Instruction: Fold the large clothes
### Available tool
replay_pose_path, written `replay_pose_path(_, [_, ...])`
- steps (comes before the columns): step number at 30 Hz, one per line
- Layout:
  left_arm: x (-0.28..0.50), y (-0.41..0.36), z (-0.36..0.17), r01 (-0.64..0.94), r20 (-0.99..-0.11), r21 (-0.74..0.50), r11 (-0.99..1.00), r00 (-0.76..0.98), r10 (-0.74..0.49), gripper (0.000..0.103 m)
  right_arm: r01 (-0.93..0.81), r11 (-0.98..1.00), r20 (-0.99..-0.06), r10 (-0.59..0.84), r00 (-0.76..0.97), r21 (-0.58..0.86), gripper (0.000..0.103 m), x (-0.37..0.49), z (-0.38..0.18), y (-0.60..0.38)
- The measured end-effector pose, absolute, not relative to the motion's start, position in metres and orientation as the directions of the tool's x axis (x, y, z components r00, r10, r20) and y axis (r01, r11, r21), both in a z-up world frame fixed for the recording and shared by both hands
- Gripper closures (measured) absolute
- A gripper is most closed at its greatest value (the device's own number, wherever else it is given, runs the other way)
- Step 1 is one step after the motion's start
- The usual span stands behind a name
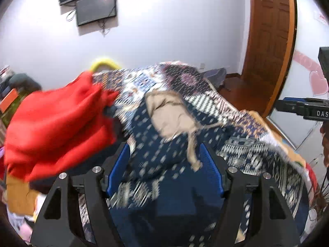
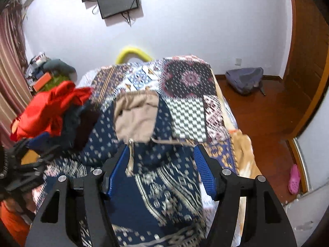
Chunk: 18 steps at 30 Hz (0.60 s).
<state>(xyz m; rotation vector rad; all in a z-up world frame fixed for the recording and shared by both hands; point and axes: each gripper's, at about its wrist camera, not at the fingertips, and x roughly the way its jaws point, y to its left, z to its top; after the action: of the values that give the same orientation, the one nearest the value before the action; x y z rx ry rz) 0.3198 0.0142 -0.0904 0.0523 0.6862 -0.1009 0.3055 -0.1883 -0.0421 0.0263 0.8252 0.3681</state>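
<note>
A crumpled beige garment (image 1: pixel 170 113) (image 2: pixel 135 117) with a loose drawstring lies on the patterned blue bedspread (image 1: pixel 185 78) (image 2: pixel 185 121). My left gripper (image 1: pixel 164 148) hovers above the bed just short of it. Its blue pads stand wide apart, with only the bedspread showing between them. My right gripper (image 2: pixel 160 147) is open too, and the drawstring (image 2: pixel 130 158) hangs beside its left pad; blur hides whether they touch. A heap of red clothes (image 1: pixel 57 123) (image 2: pixel 51 107) over dark ones (image 2: pixel 76 123) sits to the left.
The bed drops off to a wooden floor on the right, where a grey backpack (image 2: pixel 244 80) and a pink slipper (image 2: pixel 294 177) lie. A brown door (image 1: pixel 267 41) stands at the right. Two screens (image 2: pixel 117 0) hang on the far wall and a curtain (image 2: pixel 10 61) at left.
</note>
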Motion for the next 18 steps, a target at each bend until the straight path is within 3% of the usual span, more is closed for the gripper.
replay_pose_path(8, [0.412,-0.006,-0.109,0.077,-0.679,0.017,0.997,0.733,-0.046,0.033,-0.299,0.932,-0.734,0.348,0.583,0.205,0.042,0.367,-0.063,-0.165])
replay_pose_path(18, [0.495,0.018,-0.196,-0.088,-0.79,0.043,0.995,0.607,0.088,0.033,-0.211,0.945,-0.868,0.316,0.384,0.251,0.042,0.454,-0.148,-0.141])
